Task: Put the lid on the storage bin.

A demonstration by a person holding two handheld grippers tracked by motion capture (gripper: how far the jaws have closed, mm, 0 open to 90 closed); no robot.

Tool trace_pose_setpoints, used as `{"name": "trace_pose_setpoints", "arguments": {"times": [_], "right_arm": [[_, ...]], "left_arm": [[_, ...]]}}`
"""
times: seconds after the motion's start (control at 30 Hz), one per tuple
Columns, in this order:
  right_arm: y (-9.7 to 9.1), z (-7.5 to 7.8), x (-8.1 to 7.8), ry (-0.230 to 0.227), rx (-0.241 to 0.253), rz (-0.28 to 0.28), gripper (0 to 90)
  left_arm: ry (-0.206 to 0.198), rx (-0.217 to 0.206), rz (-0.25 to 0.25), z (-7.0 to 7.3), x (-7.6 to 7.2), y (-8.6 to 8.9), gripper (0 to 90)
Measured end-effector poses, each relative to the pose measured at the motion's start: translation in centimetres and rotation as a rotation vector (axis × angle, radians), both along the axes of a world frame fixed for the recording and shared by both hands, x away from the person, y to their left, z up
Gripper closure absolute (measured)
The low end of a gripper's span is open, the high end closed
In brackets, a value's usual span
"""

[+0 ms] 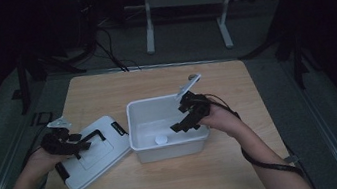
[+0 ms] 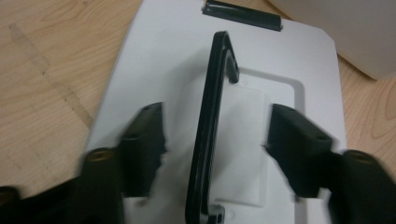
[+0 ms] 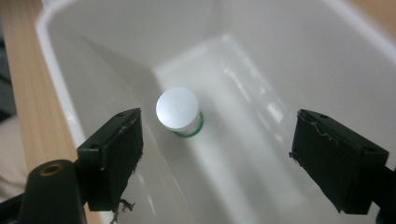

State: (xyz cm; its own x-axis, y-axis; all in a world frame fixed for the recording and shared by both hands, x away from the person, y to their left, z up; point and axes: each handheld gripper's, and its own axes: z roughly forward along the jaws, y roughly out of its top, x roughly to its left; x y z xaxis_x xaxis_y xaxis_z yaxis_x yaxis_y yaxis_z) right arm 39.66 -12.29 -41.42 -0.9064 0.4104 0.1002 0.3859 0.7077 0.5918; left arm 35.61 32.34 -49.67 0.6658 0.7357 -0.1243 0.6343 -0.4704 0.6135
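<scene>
Two grippers are at work here, and both have their jaws apart with nothing between them that they touch. The left gripper [image 2: 212, 149] hangs just over the black handle [image 2: 210, 135] of the white lid [image 2: 154, 60], one jaw on each side of the handle bar, so it seems lined up either to close on this bar or to let it go; which of the two I cannot tell. The lid lies flat on the desk [image 1: 170, 185], at the left of the white box [image 1: 170, 147] and just beside it, with its handle side up. This placing keeps the mouth of the box free.

The right gripper [image 3: 217, 158] is held over the right part of the open box and points down into it, jaws wide. Between them, lower in the box, a small bottle with a white cap [image 3: 177, 109] stands upright on the bottom, close to the near wall. A green band shows under the cap. In my judgement the wide opening and the downward angle are chosen to reach the bottle from above, because the walls leave little room from the sides. In the high view the bottle is at the near middle of the box.
</scene>
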Motion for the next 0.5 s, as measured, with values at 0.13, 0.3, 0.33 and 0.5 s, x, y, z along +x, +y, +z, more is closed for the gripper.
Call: {"name": "trace_pose_setpoints", "arguments": {"times": [0.13, 0.3, 0.33, 0.5], "right_arm": [[-3.2, 1.1, -0.7, -0.041, 0.072, -0.067, 16.3], [-7.4, 1.1, -1.5, -0.077, 0.151, -0.158, 16.4], [-8.0, 1.0, -1.7, -0.079, 0.159, -0.166, 16.3], [-11.6, 0.4, -2.6, -0.101, 0.157, -0.237, 16.3]], "left_arm": [[0.036, 0.000, -0.020, -0.2, 0.6, -0.8, 52.7], [0.026, 0.000, -0.032, -0.2, 0.8, -1.0, 67.1], [0.016, 0.016, -0.042, -0.2, 0.8, -1.0, 71.0], [0.021, -0.002, -0.075, -0.1, 0.7, -0.8, 81.8]]}}
